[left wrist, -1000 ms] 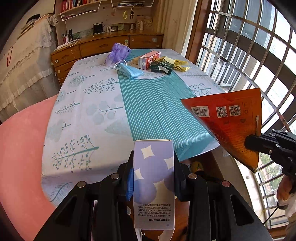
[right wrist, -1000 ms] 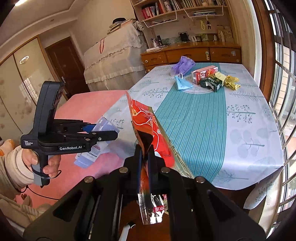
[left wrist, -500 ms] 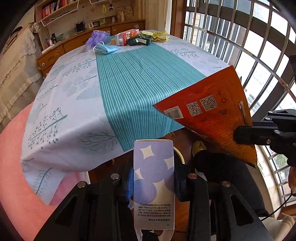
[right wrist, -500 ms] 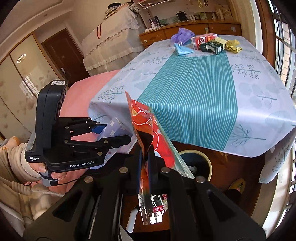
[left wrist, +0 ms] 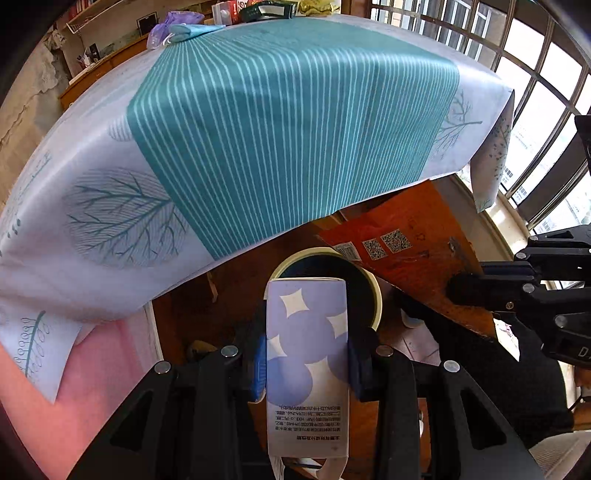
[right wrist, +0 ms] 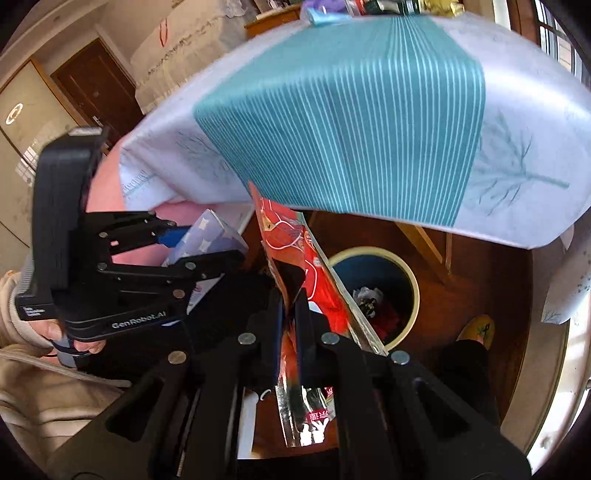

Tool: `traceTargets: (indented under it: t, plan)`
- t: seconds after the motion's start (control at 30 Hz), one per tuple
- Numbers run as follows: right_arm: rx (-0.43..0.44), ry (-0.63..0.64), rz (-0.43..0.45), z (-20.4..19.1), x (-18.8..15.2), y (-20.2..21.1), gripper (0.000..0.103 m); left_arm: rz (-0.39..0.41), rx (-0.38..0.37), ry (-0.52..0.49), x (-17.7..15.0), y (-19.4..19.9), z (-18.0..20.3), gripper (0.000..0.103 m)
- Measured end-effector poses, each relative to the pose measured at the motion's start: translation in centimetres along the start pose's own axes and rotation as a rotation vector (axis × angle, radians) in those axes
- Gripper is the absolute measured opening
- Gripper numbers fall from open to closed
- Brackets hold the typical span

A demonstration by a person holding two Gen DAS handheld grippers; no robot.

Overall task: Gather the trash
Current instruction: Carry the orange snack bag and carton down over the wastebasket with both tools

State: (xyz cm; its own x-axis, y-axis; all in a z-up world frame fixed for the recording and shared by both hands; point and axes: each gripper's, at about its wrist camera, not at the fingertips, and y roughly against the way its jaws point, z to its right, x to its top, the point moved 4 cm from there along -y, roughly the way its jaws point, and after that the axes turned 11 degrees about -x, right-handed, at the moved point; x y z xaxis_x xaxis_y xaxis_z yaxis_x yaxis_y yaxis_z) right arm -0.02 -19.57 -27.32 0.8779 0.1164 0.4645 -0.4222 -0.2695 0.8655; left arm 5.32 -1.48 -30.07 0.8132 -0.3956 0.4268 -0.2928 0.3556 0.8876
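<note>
My left gripper (left wrist: pixel 306 354) is shut on a lilac carton (left wrist: pixel 307 354) printed with white stars, held upright just in front of the round trash bin (left wrist: pixel 376 295) on the floor under the table edge. My right gripper (right wrist: pixel 291 306) is shut on a flat red snack bag (right wrist: pixel 295 243), which slants up over the cream rim of the trash bin (right wrist: pixel 413 291). Crumpled waste lies inside the bin. The red snack bag (left wrist: pixel 406 243) and right gripper (left wrist: pixel 458 288) show at the right of the left wrist view; the left gripper (right wrist: pixel 207 243) with the lilac carton (right wrist: pixel 210 236) shows at the left of the right wrist view.
A table under a teal-striped, tree-printed cloth (left wrist: pixel 288 110) hangs over the bin. At its far end lie a purple bag (left wrist: pixel 177 20), a blue face mask (left wrist: pixel 192 30) and several boxes and wrappers. A yellow slipper (right wrist: pixel 478 328) rests on the wooden floor. Barred windows stand at the right.
Both grippers have dropped from above the tabletop to below its edge, each keeping its item. The trash bin under the table has come into view close in front of them.
</note>
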Motion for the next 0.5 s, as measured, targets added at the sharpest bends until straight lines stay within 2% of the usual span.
traceTargets:
  t: [0.2, 0.5]
  plan:
    - [-0.026, -0.073, -0.071, 1.9, -1.9, -6.3, 0.004, -0.031, 0.023, -0.006, -0.5, -5.7, -0.8, 0.034]
    - [-0.041, -0.265, -0.168, 5.5, -4.5, -15.6, 0.004, -0.108, 0.034, -0.002, -1.5, -14.5, -2.2, 0.034]
